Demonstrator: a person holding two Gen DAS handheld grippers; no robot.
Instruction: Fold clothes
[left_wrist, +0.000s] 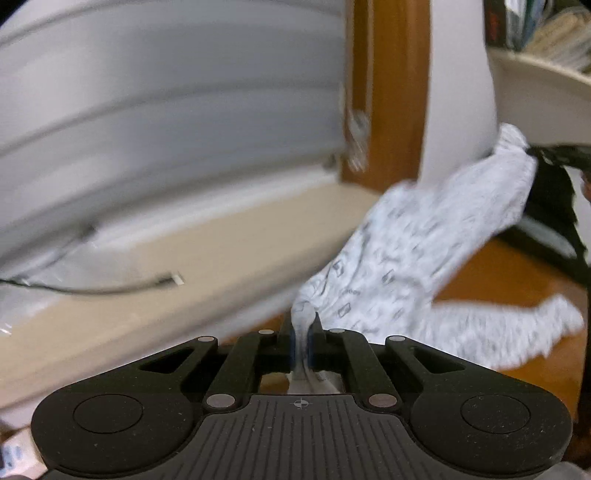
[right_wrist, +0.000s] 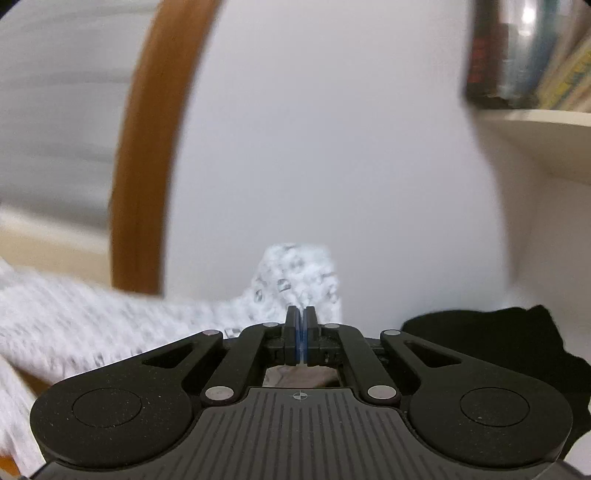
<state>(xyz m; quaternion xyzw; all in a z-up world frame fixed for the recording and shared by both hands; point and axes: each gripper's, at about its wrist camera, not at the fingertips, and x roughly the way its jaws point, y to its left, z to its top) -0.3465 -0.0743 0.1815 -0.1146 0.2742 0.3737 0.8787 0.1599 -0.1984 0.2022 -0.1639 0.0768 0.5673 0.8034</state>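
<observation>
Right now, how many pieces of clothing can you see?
2. A white printed garment hangs stretched between the left gripper and right gripper. A black garment lies to the right. Others may be hidden.

No word, number or brand can be made out anywhere. The white garment (left_wrist: 424, 240) carries a small dark print that might be letters or little shapes, but it is smeared by blur. At about one o'clock in both views the books (right_wrist: 532, 55) on the shelf (right_wrist: 546, 122) show coloured spines, one with reddish marks, none legible.
</observation>
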